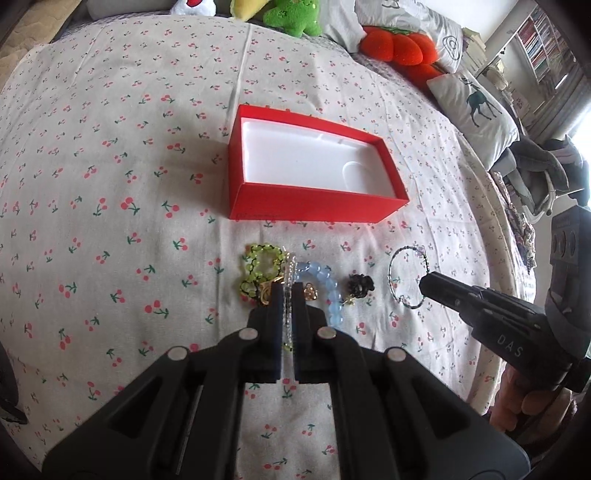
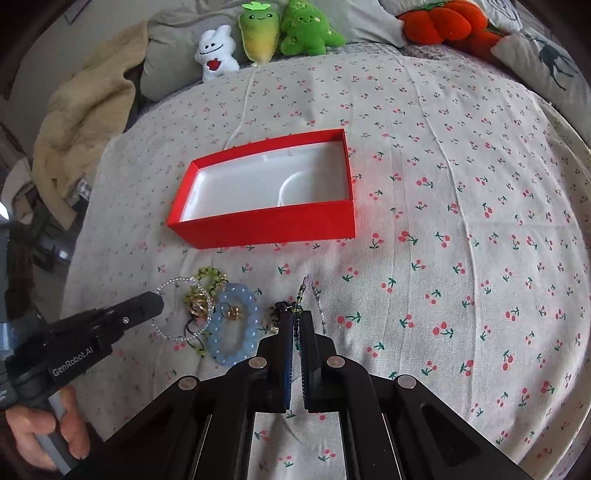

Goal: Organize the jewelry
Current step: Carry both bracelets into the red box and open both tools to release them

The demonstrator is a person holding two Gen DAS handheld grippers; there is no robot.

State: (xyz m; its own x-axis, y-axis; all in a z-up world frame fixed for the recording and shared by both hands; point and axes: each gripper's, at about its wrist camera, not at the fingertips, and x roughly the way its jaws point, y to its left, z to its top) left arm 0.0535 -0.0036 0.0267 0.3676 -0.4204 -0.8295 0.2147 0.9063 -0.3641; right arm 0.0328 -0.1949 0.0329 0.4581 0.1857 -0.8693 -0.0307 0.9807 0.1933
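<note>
Jewelry lay in a short row on the cherry-print bedspread, just in front of the open red box. The left gripper was clenched on a clear beaded strand; the right gripper was clenched on a dark beaded bracelet. Only the right wrist view showed the clear strand as a full loop beside the blue bead bracelet; only the left wrist view showed the dark bracelet's whole ring. Bare cloth lay open around the box, plush toys lining the far edge.
</note>
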